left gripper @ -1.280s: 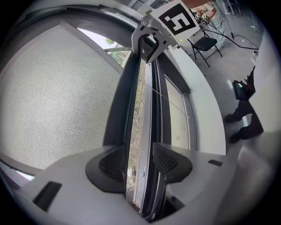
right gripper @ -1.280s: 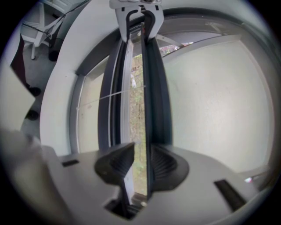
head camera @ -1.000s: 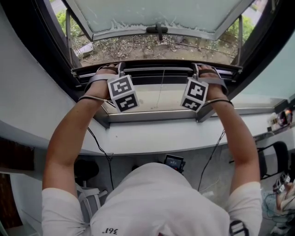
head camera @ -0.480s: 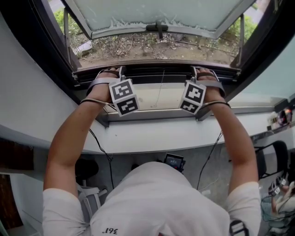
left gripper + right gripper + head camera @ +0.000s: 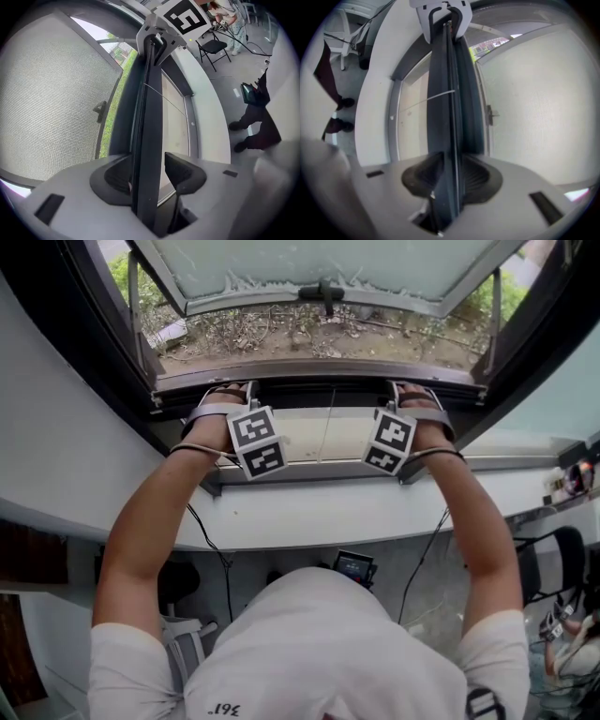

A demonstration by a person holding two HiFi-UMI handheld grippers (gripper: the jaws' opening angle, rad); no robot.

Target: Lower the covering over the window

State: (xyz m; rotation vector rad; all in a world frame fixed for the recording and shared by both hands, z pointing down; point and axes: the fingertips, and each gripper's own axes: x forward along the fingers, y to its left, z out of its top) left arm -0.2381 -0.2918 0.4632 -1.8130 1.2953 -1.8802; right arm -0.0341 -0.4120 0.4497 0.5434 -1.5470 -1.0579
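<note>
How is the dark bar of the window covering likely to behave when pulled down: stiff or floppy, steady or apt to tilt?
Probably stiff: the dark bar runs straight along its whole visible length with no sag. It may tilt if pulled at one end, being long and thin. Its smooth narrow faces might slip, though the right gripper is clamped on it.

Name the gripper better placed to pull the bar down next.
Right, probably. The right gripper has both pads pressed on the bar, so it can pull at once. The left gripper has just been opening its jaws: the bar sits between them, with a gap at one pad.
</note>
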